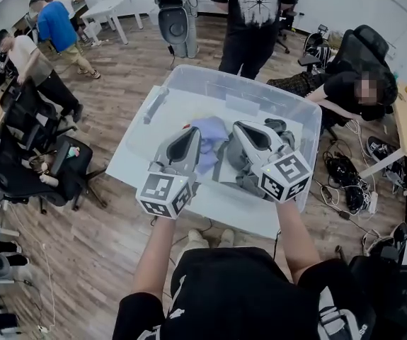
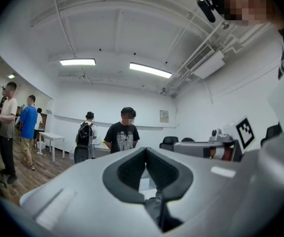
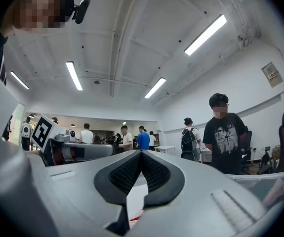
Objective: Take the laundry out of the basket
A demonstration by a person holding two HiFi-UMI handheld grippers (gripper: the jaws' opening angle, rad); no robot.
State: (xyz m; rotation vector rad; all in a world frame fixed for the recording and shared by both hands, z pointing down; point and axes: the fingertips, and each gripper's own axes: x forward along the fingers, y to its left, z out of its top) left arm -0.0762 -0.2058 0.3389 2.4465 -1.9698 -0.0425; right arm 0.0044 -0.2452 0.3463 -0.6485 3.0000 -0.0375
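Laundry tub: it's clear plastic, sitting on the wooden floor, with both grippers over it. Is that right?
Not quite: the head view shows the clear plastic tub sitting on a white table, not on the wooden floor. The left gripper and right gripper are both over it.

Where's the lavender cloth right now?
In the head view, the lavender cloth is inside the clear bin at mid-frame, right between the front ends of the left gripper and the right gripper.

Basket (image 1: 249, 89) open above, walled around
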